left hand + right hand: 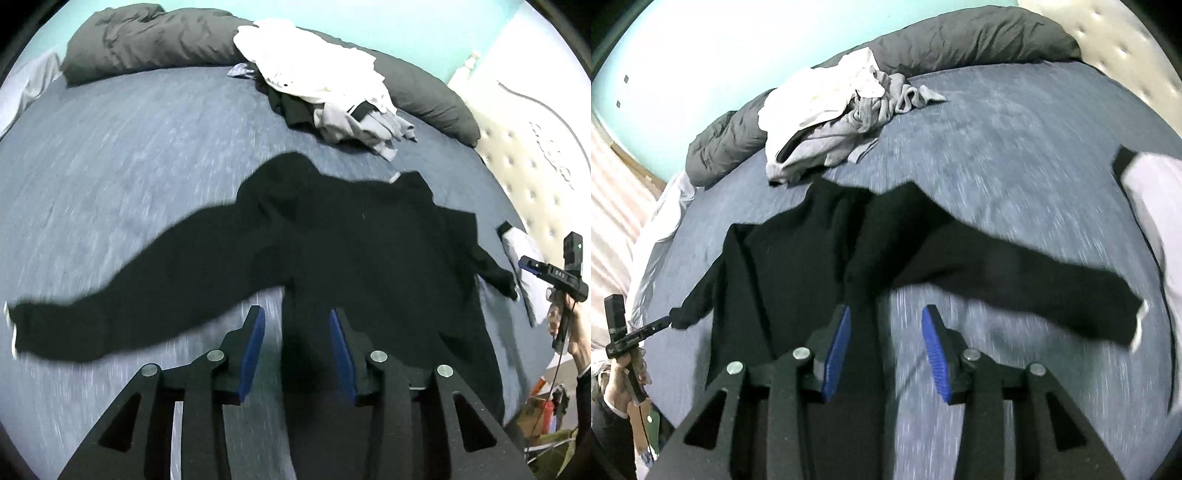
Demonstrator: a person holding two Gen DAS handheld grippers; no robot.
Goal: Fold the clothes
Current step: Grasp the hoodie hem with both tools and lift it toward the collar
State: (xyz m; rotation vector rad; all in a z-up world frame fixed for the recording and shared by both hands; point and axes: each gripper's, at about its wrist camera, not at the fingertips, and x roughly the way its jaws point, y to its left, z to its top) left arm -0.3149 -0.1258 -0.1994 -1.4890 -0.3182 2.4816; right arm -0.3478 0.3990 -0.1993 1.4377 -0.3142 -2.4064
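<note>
A black long-sleeved top lies spread on the blue-grey bed. In the left wrist view one sleeve stretches out to the left, blurred. My left gripper is open just above the top's lower edge, with black cloth under the gap between its blue pads. My right gripper shows at the right, beside the other cuff. In the right wrist view my right gripper is open over the top and bare sheet. A blurred sleeve reaches right. The left gripper meets a cuff at far left.
A heap of white and grey clothes lies at the far side, against a dark grey duvet. A white garment with black trim lies at the right. The tufted headboard stands beyond. Clutter sits beside the bed.
</note>
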